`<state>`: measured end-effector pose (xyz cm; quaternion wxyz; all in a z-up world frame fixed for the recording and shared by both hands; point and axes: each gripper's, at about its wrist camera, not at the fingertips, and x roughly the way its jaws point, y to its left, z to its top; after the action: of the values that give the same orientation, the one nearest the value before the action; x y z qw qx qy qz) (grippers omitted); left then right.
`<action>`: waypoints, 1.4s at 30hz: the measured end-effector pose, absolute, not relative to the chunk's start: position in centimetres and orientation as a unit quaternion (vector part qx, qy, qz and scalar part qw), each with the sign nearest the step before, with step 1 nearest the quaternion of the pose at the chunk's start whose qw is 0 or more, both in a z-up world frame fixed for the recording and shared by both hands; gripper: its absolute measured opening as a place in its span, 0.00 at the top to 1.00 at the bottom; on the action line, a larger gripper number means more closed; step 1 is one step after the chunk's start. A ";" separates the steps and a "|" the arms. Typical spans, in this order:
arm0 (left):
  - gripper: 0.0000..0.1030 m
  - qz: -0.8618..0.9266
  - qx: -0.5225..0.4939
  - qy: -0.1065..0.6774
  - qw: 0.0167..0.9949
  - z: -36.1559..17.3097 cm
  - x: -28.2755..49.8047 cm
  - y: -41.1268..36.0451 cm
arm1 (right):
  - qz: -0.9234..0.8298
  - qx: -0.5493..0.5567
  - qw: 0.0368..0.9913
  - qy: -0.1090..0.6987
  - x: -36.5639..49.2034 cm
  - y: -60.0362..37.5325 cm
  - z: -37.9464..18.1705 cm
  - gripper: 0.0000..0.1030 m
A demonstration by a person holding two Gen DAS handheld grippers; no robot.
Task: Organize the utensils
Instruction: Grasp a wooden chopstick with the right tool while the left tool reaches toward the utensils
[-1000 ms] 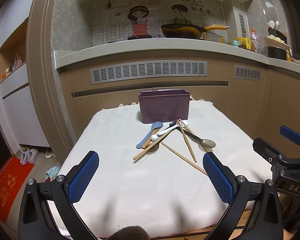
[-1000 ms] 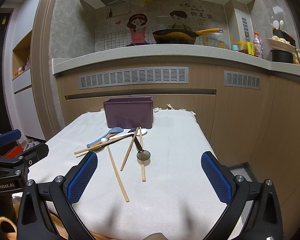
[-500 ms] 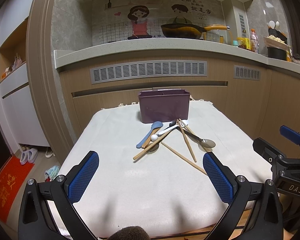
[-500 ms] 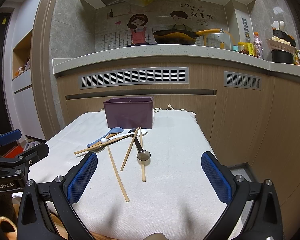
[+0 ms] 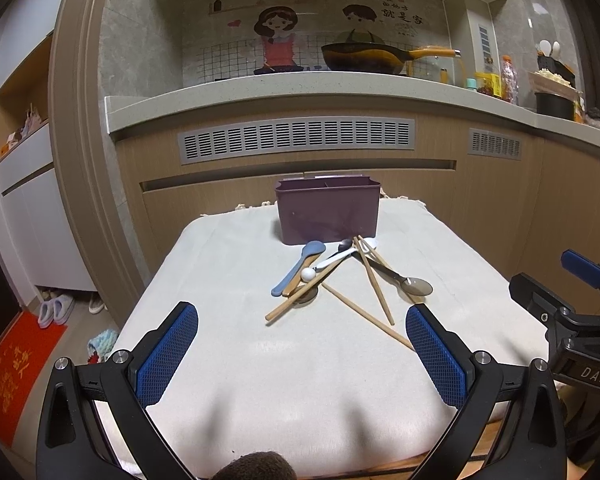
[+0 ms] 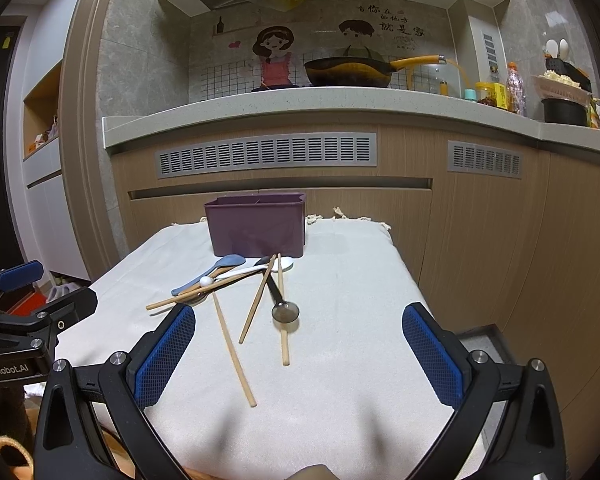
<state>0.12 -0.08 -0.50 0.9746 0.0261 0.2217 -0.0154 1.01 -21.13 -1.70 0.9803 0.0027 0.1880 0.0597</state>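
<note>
I have both tongs spread wide and holding nothing: the left gripper (image 5: 302,354) and the right gripper (image 6: 298,354) hang over the near edge of the cloth (image 5: 228,352). The utensil pile (image 5: 340,276) lies at twelve o'clock, just short of the purple holder (image 5: 327,216). The chopsticks (image 6: 234,356) look light, stiff and thin, likely to roll, so I'd pinch one mid-shaft. The metal spoon (image 6: 285,311) looks slick; I'd take its handle. Nothing has shifted since the earlier frames.
</note>
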 end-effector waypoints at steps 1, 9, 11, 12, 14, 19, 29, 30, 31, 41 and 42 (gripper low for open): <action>0.00 -0.015 0.025 0.222 0.975 -0.4 0.4 0.1 | 0.058 0.002 0.981 0.185 1.1 -21.1 -1.6 0.00; 0.00 -0.021 0.028 0.239 0.970 -0.3 4.6 1.2 | 0.048 -0.018 0.982 0.181 4.7 -21.0 -1.0 0.00; 0.00 -0.032 0.028 0.254 0.966 -0.5 6.5 1.6 | 0.049 -0.032 0.980 0.189 6.5 -20.8 -1.0 0.00; 0.00 -0.038 0.025 0.260 0.964 -0.6 7.3 1.8 | 0.048 -0.038 0.979 0.193 7.1 -20.7 -1.1 0.00; 0.00 -0.055 0.015 0.283 0.957 -1.1 9.4 2.2 | 0.053 -0.055 0.975 0.207 9.1 -20.3 -1.5 0.00; 0.00 -0.099 0.034 0.342 0.934 -3.0 16.4 2.1 | 0.071 -0.072 0.962 0.254 14.0 -19.9 -3.0 0.00; 0.01 -0.136 0.036 0.397 0.907 -6.3 29.2 2.4 | 0.091 -0.114 0.946 0.288 21.4 -18.8 -5.7 0.00; 0.01 -0.138 0.037 0.407 0.902 -6.9 30.2 2.3 | 0.092 -0.115 0.945 0.292 22.2 -18.6 -5.9 0.00; 0.05 -0.142 0.040 0.417 0.897 -7.5 31.2 2.1 | 0.092 -0.116 0.944 0.295 22.9 -18.4 -6.1 0.00; 0.35 -0.180 0.065 0.476 0.858 -9.6 35.5 0.5 | 0.085 -0.089 0.936 0.330 26.1 -19.2 -8.0 0.00; 0.40 -0.177 0.066 0.482 0.855 -9.7 36.1 0.4 | 0.087 -0.087 0.935 0.334 26.3 -19.3 -8.2 0.00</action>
<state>36.06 0.42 -9.73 0.8554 0.0663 0.4822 -0.1772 26.25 -19.26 -8.21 0.9346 -0.0870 0.3339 0.0866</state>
